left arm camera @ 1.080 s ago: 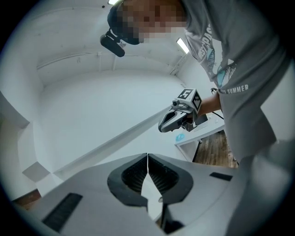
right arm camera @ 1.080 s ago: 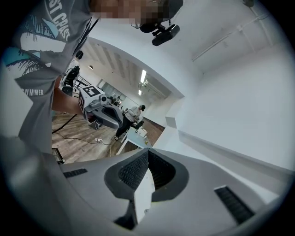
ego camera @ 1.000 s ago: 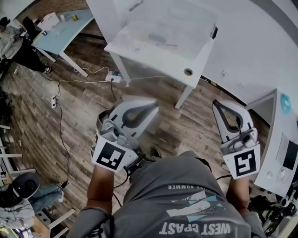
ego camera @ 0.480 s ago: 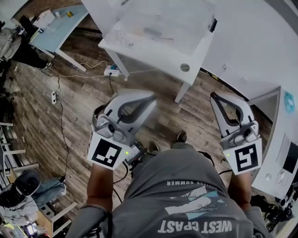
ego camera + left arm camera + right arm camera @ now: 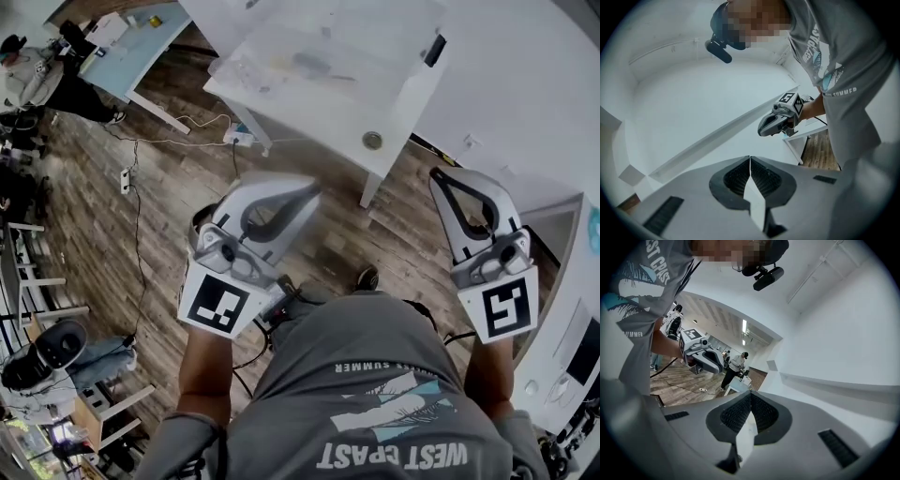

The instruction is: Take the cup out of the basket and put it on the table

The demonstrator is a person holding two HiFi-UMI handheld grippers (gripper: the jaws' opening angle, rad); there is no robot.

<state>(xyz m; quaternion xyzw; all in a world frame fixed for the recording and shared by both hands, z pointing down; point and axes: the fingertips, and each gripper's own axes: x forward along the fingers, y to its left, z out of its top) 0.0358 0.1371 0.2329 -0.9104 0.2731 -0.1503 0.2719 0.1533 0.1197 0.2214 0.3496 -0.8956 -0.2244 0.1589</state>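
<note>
My left gripper (image 5: pixel 307 192) and right gripper (image 5: pixel 442 180), both clenched empty, above open floor (image 5: pixel 169 197), short of the one table's (image 5: pixel 375 103) near edge.

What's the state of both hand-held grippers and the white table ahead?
Left hand-held gripper: jaws together, nothing between them.
Right hand-held gripper: jaws together, nothing between them.
White table: upright, ahead of the person, untouched.
Cup, basket: neither in view.

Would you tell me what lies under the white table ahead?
Past the edge of the white table, wooden floor, a white cable and a power strip show by a leg. The tabletop hides the rest.
</note>
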